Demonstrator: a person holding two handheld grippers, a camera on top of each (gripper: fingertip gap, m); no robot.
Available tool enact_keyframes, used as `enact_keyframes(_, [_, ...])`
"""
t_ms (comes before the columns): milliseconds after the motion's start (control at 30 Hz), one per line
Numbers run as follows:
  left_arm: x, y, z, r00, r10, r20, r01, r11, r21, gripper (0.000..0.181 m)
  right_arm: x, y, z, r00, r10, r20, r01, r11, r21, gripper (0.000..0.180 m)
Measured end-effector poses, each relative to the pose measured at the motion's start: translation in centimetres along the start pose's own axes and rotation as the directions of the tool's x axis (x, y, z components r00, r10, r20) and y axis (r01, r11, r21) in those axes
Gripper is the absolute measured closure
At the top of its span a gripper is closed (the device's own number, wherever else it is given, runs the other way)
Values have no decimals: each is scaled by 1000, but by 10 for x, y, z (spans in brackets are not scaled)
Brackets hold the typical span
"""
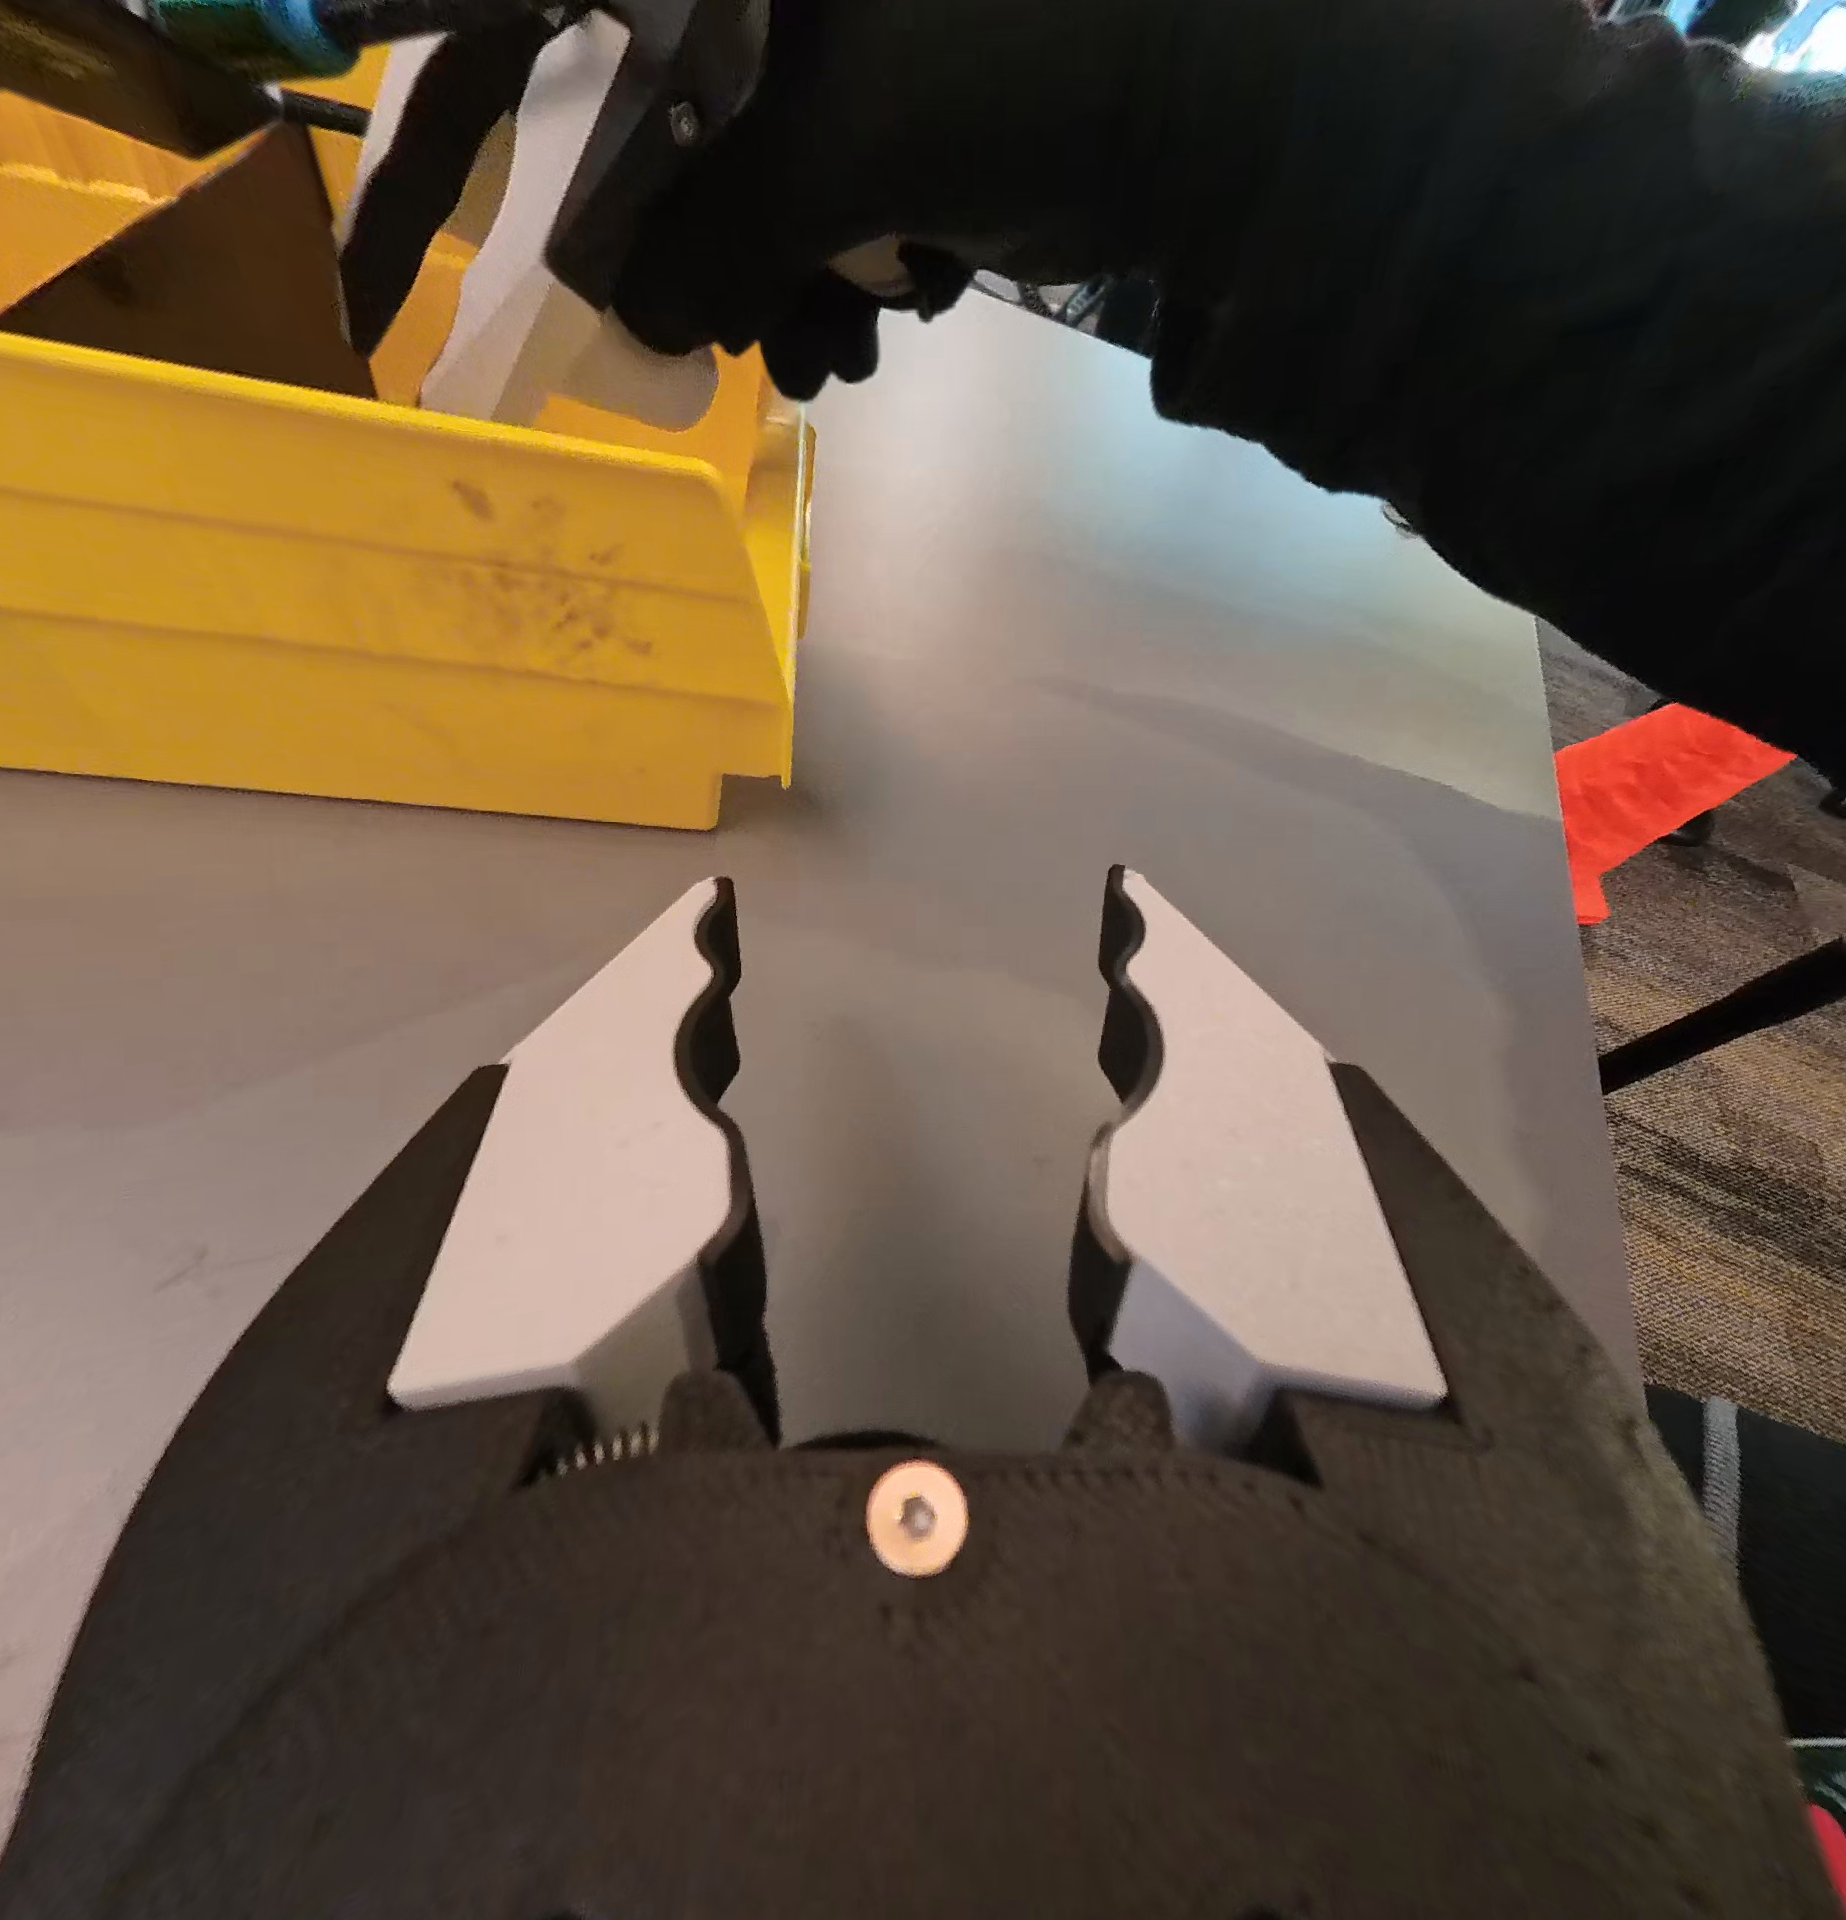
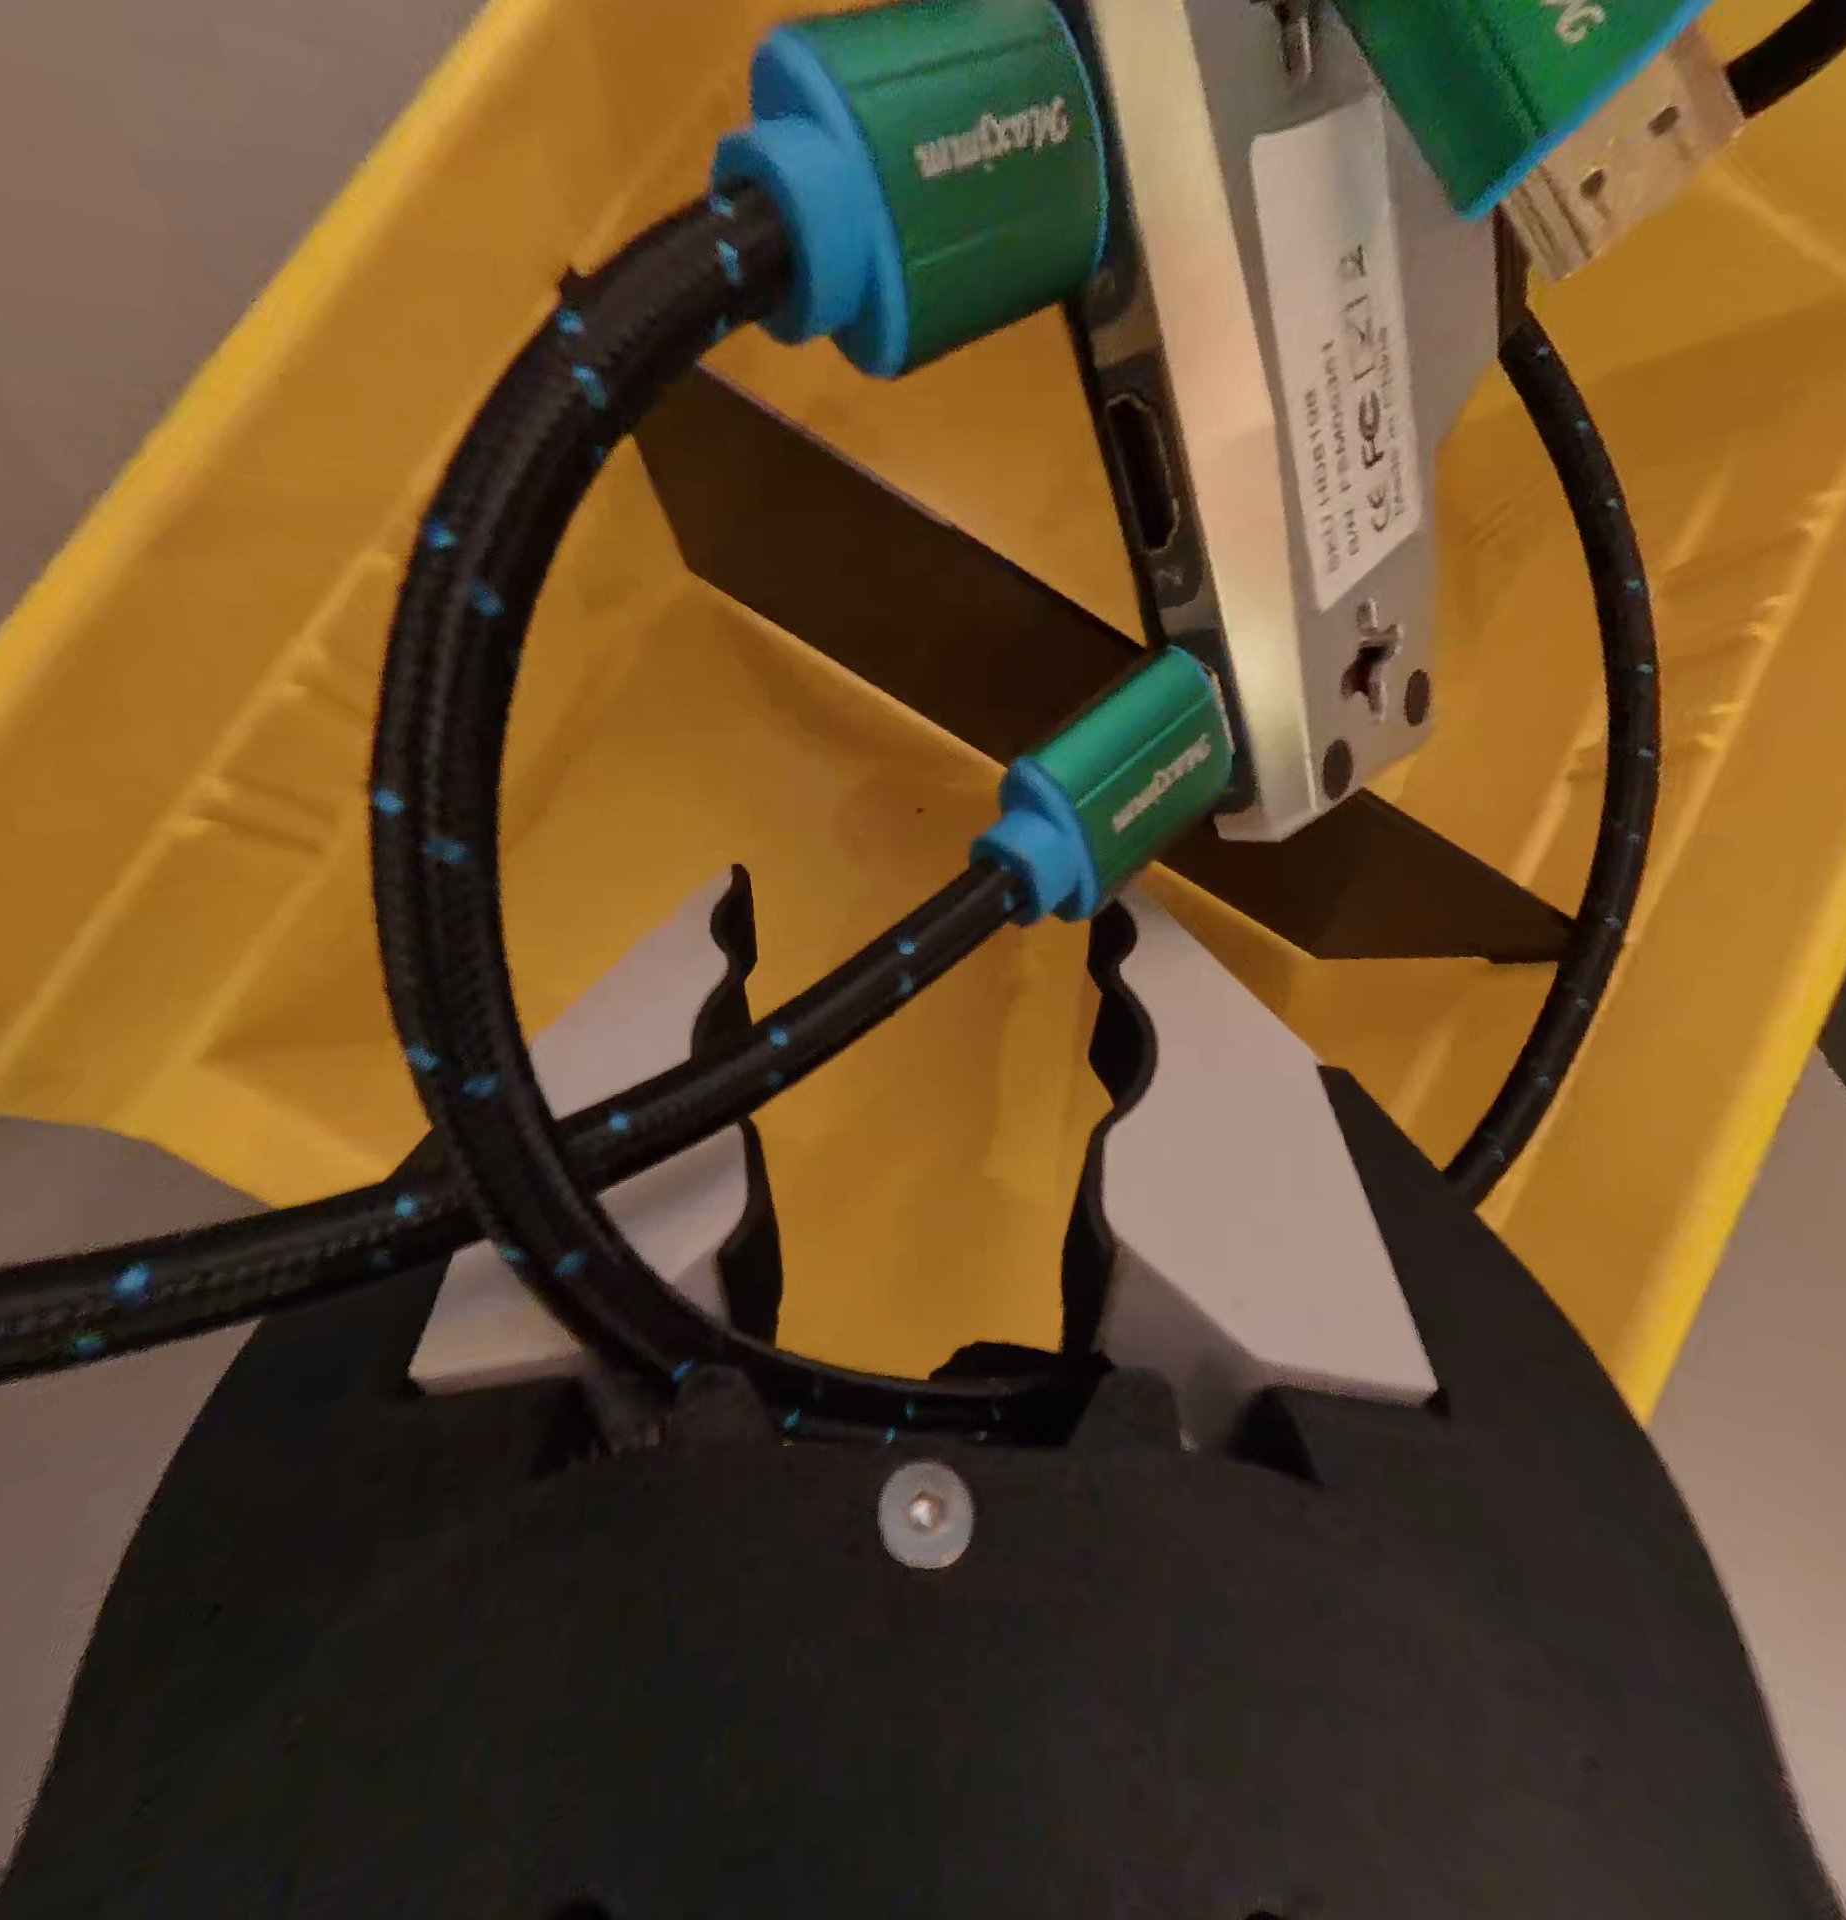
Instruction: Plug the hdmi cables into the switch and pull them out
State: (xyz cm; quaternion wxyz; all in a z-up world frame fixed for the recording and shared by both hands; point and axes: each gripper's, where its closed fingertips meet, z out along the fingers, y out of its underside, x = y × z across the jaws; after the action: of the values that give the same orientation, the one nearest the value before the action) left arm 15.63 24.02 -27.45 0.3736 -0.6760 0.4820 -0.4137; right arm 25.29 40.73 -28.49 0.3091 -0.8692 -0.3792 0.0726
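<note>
In the right wrist view my right gripper (image 2: 919, 899) is open above a yellow bin (image 2: 223, 727). A silver HDMI switch (image 2: 1303, 436) hangs tilted just beyond the fingertips. Two green-and-blue HDMI plugs sit in its side, an upper one (image 2: 929, 177) and a lower one (image 2: 1116, 779), with an empty port (image 2: 1147, 488) between them. A third plug (image 2: 1521, 94) at the top right shows its bare metal end. A loop of black braided cable (image 2: 451, 790) runs through the base of the jaws. My left gripper (image 1: 919, 888) is open and empty over the grey table (image 1: 1106, 675).
In the left wrist view the yellow bin (image 1: 327, 582) stands at the table's left, with the right gripper (image 1: 586, 260) above it in a black-gloved hand (image 1: 794, 301). A dark divider (image 2: 898, 551) crosses the bin. The table's edge runs down the right; an orange object (image 1: 1646, 790) lies on the carpet.
</note>
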Motion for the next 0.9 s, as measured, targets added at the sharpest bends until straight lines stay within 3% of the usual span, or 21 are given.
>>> enact_keyframes(33, [0, 0, 0, 1000, 0, -1, 0, 1000, -2, 113, 0, 1, -2, 1000, 0, -4, 0, 1000, -2, 117])
enact_keyframes(267, [1, 0, 1, 1000, 4, -5, -4, 1000, -3, 114, 27, -40, -50, 967, -67, -245, 128, 961, 245, 103])
enact_keyframes(400, [1, 0, 0, 1000, 3, -7, -3, 1000, -1, 115, 42, -42, -59, 946, -67, -317, 127, 977, 173, 109])
enact_keyframes(433, [1, 0, 0, 1000, 3, -7, -3, 1000, -3, 115, 40, -41, -55, 956, -73, -286, 119, 982, 148, 106])
enact_keyframes(533, [1, 0, 0, 1000, 4, -8, -4, 1000, -2, 115, 10, 2, -32, 995, -99, -25, 96, 988, -121, 88])
enact_keyframes(600, [2, 0, 0, 1000, 3, -11, -3, 1000, 1, 115, 3, 17, -37, 991, -130, -5, 127, 974, -190, 87])
enact_keyframes(733, [3, 0, 0, 1000, 3, -17, -3, 1000, 0, 115, -6, 26, -48, 991, -136, -12, 132, 976, -176, 71])
enact_keyframes(800, [3, 0, 0, 1000, 4, -19, -4, 1000, 2, 115, -5, 27, -53, 989, -137, -49, 128, 981, -149, 73])
enact_keyframes(900, [3, 0, 0, 1000, 5, -22, -5, 1000, 1, 115, -20, 46, -50, 988, -156, 8, 154, 964, -216, 67])
